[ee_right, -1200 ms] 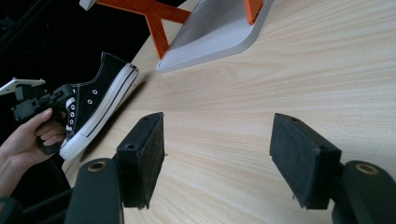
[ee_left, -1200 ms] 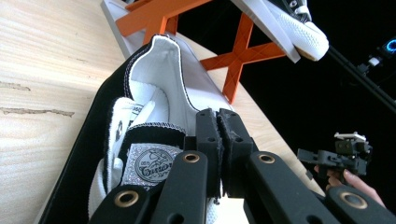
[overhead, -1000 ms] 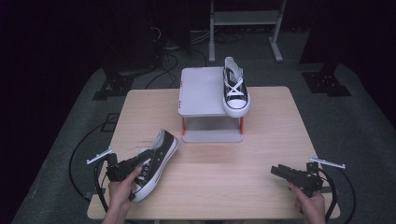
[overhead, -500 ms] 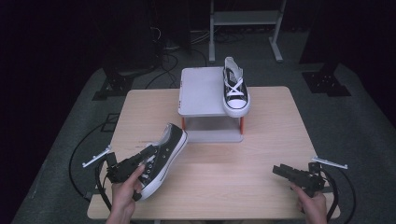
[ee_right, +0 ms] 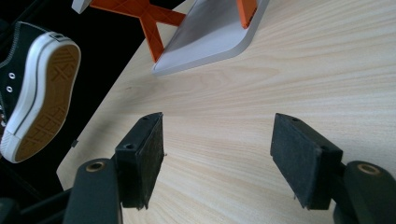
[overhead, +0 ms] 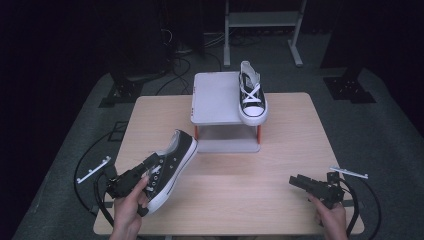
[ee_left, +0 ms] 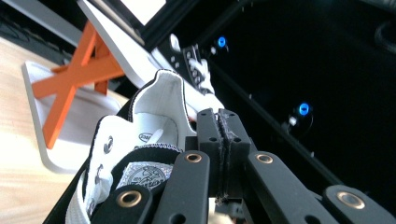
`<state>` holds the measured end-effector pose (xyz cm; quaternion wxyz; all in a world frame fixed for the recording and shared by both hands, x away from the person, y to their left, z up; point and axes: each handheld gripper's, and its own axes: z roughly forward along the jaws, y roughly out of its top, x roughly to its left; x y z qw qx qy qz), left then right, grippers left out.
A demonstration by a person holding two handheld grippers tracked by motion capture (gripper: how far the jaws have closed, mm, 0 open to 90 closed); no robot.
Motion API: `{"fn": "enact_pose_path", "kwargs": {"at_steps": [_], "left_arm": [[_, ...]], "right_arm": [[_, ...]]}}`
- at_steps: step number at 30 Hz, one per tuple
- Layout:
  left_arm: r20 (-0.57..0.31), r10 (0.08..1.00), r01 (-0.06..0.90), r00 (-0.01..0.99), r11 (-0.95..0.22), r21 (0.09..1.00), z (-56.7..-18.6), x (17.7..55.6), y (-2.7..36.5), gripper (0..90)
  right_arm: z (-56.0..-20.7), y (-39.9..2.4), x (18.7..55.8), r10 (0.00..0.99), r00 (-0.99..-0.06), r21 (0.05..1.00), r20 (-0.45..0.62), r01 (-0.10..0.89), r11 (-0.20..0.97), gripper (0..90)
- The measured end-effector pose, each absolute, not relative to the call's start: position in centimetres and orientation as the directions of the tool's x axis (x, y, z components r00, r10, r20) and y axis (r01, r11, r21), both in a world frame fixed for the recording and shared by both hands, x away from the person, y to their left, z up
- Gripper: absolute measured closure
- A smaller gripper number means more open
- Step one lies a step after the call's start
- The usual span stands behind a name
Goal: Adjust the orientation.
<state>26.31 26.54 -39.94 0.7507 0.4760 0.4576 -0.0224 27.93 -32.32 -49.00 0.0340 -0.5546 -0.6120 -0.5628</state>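
A black low-top sneaker (overhead: pixel 172 161) with a white sole hangs tilted above the table's left side, toe toward the stand. My left gripper (overhead: pixel 150 168) is shut on its collar edge; in the left gripper view the pads (ee_left: pixel 211 135) meet beside the white lining of the sneaker (ee_left: pixel 159 107). The matching second sneaker (overhead: pixel 251 95) stands on the right half of the grey stand (overhead: pixel 215 95), toe toward me. My right gripper (overhead: pixel 300 181) rests low at the table's front right, open with nothing between its fingers (ee_right: pixel 217 149). It sees the held sneaker's brown sole (ee_right: pixel 42 88).
The stand has orange legs and a grey base plate (overhead: pixel 227 146) at the middle back of the wooden table (overhead: pixel 285 145). Cables trail off both front corners. Dark floor with a metal rack (overhead: pixel 260 20) lies behind the table.
The left gripper has lifted the black sneaker off the table and carried it up and toward the stand. The right gripper has stayed where it was.
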Motion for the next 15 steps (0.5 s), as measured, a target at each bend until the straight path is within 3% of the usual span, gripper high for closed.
{"fn": "enact_pose_path", "kwargs": {"at_steps": [15], "left_arm": [[-0.708,0.402,0.362,0.581,0.651,0.667,-34.9,29.2,25.4,89.5]], "right_arm": [[-49.3,-32.0,28.5,0.640,-0.377,0.644,0.669,0.724,-0.247,33.8]]}}
